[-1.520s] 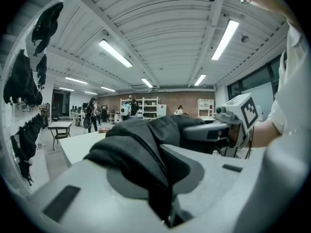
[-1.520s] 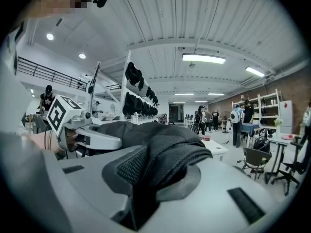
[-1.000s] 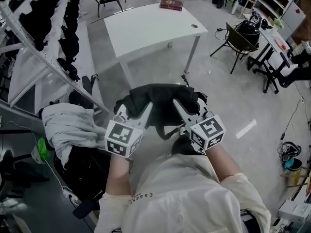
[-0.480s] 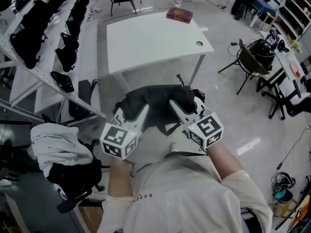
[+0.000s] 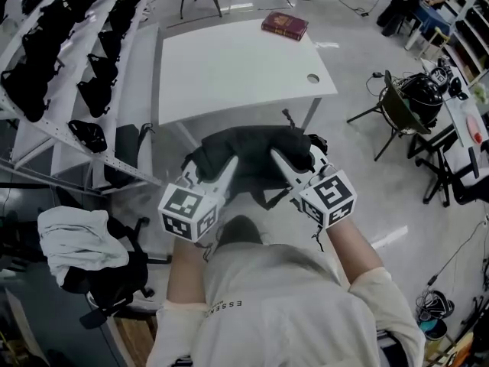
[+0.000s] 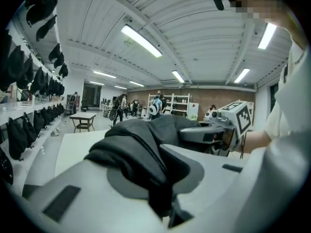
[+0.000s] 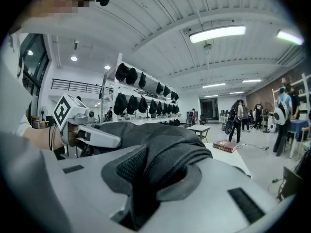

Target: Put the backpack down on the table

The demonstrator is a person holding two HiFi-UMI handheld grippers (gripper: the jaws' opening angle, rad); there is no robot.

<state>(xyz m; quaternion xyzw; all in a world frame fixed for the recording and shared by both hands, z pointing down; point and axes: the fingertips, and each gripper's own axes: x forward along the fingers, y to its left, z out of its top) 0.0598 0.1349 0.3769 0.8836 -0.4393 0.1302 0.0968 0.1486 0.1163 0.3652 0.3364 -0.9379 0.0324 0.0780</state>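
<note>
A black backpack [image 5: 252, 153] hangs in the air between my two grippers, just short of the near edge of a white table [image 5: 229, 67]. My left gripper [image 5: 222, 176] is shut on the bag's left side, with dark fabric [image 6: 141, 154] bunched between its jaws. At the bag's right side, black padded material [image 7: 167, 161] is pinched in my right gripper [image 5: 288, 170], which is shut on it. Each gripper view shows the other gripper across the bag: the right gripper [image 6: 214, 130] and the left gripper [image 7: 85, 132]. A strap dangles under the bag.
A dark red book [image 5: 284, 26] lies at the table's far edge. White racks [image 5: 69, 60] with several black bags line the left. A chair with white cloth [image 5: 72, 235] stands at lower left, black chairs [image 5: 401, 105] at right. People stand far off.
Both grippers have carried the backpack forward toward the table, whose near edge now lies just beyond the bag. The grips look unchanged.
</note>
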